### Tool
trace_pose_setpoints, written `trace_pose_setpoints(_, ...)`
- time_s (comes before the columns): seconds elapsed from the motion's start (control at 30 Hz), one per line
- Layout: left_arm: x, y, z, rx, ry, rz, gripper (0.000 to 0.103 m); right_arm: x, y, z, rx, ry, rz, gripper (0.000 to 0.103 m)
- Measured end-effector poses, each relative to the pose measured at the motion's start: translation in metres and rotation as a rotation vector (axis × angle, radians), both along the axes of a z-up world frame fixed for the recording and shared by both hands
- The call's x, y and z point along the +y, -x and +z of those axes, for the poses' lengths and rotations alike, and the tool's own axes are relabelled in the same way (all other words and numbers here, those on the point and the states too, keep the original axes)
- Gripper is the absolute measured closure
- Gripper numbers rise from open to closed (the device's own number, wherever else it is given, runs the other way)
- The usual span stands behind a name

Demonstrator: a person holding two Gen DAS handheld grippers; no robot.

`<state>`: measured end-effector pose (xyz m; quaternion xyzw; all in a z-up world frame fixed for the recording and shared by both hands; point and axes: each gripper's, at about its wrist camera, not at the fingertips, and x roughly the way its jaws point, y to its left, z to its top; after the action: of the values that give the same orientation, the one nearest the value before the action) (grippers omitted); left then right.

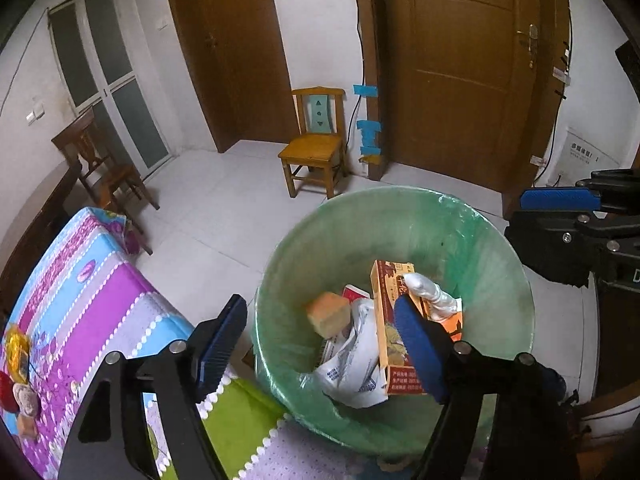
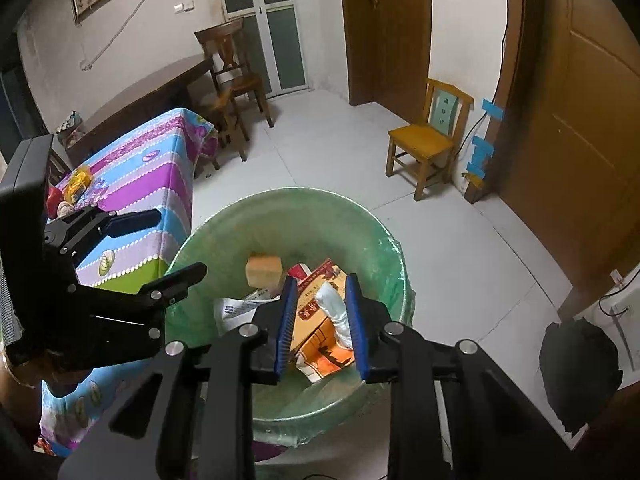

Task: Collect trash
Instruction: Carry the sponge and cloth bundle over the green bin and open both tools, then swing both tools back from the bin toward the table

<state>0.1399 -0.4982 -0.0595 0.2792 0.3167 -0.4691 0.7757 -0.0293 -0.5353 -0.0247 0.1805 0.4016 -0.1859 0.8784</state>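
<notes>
A bin lined with a green bag (image 1: pixel 320 232) (image 2: pixel 376 232) stands on the floor beside the table. Inside lie an orange carton (image 1: pixel 390 344) (image 2: pixel 320 328), a white crumpled wrapper (image 1: pixel 430 294) (image 2: pixel 336 308), a white plastic bag (image 1: pixel 352 360) and a tan bread-like block (image 1: pixel 328 314) (image 2: pixel 264 270). My left gripper (image 1: pixel 316 344) is open and empty above the bin's near rim; it also shows in the right wrist view (image 2: pixel 168 248). My right gripper (image 2: pixel 322 324) is open and empty over the bin, above the carton; it also shows in the left wrist view (image 1: pixel 560 200).
A table with a striped colourful cloth (image 1: pixel 92 292) (image 2: pixel 152 184) stands left of the bin, with a gold wrapper (image 1: pixel 16 352) (image 2: pixel 78 182) and other small items on it. A yellow chair (image 1: pixel 312 148) (image 2: pixel 428 140), dark chairs (image 1: pixel 104 168) and doors stand beyond.
</notes>
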Motion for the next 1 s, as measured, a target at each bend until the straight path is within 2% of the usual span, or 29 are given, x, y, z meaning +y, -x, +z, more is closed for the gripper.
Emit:
trace_pose_setpoints(0.07, 0.008, 0.003, 0.000, -0.015, -0.002, 0.015, 0.026, 0.004, 0.002, 0.002, -0.028, 0.007, -0.002, 0.080)
trace_pose_setpoints(0.2, 0.033, 0.008, 0.001, -0.097, 0.021, 0.053, 0.026, 0.026, 0.012, 0.014, -0.123, 0.110, -0.014, 0.077)
trace_pose_setpoints(0.37, 0.077, 0.005, -0.005, -0.167, 0.022, 0.142, 0.025, 0.057, 0.026, 0.028, -0.290, 0.205, -0.033, 0.058)
trace_pose_setpoints(0.4, 0.085, 0.004, -0.005, -0.175, 0.025, 0.165, 0.025, 0.066, 0.027, 0.030, -0.326, 0.230, -0.034, 0.057)
trace_pose_setpoints(0.53, 0.126, 0.000, -0.005, -0.169, 0.053, 0.244, 0.025, 0.095, 0.031, 0.035, -0.432, 0.294, -0.026, 0.048)
trace_pose_setpoints(0.67, 0.177, 0.000, -0.002, -0.190, 0.085, 0.330, 0.022, 0.127, 0.031, 0.034, -0.494, 0.362, 0.001, 0.039)
trace_pose_setpoints(0.8, 0.224, 0.003, 0.003, -0.211, 0.098, 0.380, 0.021, 0.152, 0.024, 0.034, -0.514, 0.405, 0.047, 0.036)
trace_pose_setpoints(1.0, 0.310, 0.006, 0.009, -0.212, 0.119, 0.459, 0.020, 0.176, 0.008, 0.036, -0.516, 0.363, 0.111, 0.031)
